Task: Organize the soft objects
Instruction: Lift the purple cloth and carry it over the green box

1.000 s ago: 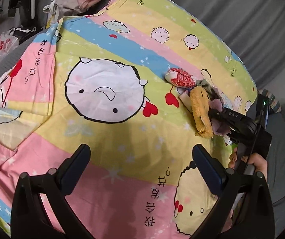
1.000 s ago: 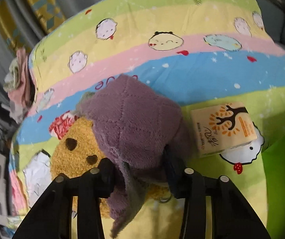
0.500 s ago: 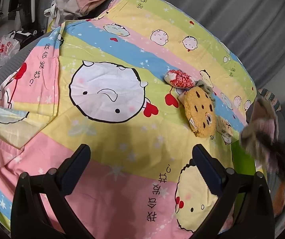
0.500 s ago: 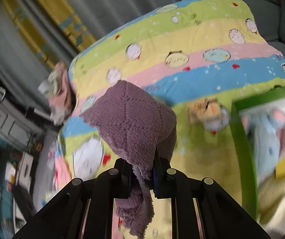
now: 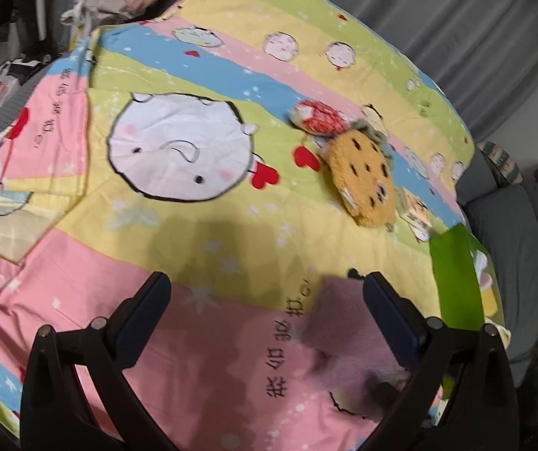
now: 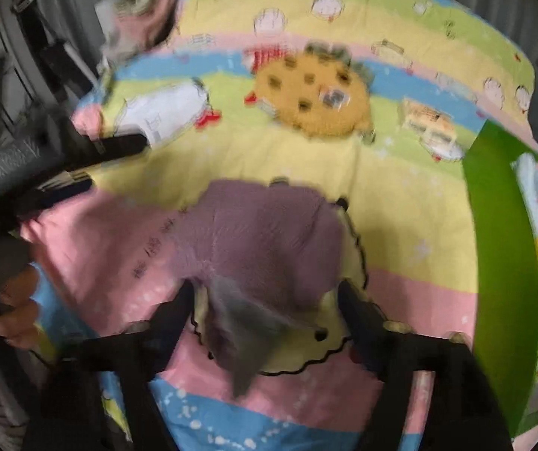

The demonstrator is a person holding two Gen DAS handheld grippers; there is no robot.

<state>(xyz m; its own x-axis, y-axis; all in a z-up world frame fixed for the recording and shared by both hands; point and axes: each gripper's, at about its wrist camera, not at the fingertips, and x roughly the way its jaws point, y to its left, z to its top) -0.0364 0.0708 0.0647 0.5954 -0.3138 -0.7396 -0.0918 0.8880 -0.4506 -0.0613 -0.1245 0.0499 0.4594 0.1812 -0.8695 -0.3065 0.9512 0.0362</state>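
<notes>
Purple cloth (image 6: 257,240) lies on the bed (image 6: 411,195) directly ahead of my right tool (image 6: 267,300), whose fingers now stand wide apart, gripping nothing; half a second ago they pinched it aloft. Left tool (image 5: 265,308) also gapes empty. Green box (image 6: 502,255) sits just rightward, nearest my right hand.

A fuzzy mauve-purple cloth with a grey corner (image 6: 265,251) is seen between the black fingers (image 6: 173,315). Beyond the fingertips, a round golden-brown plush cookie with dark spots (image 6: 316,99) is shown on a pastel sheet striped pink, yellow, blue and green (image 5: 201,248), printed with white cartoon faces and red hearts. A bright green box wall (image 6: 502,248) is seen to the right of the fingers.
</notes>
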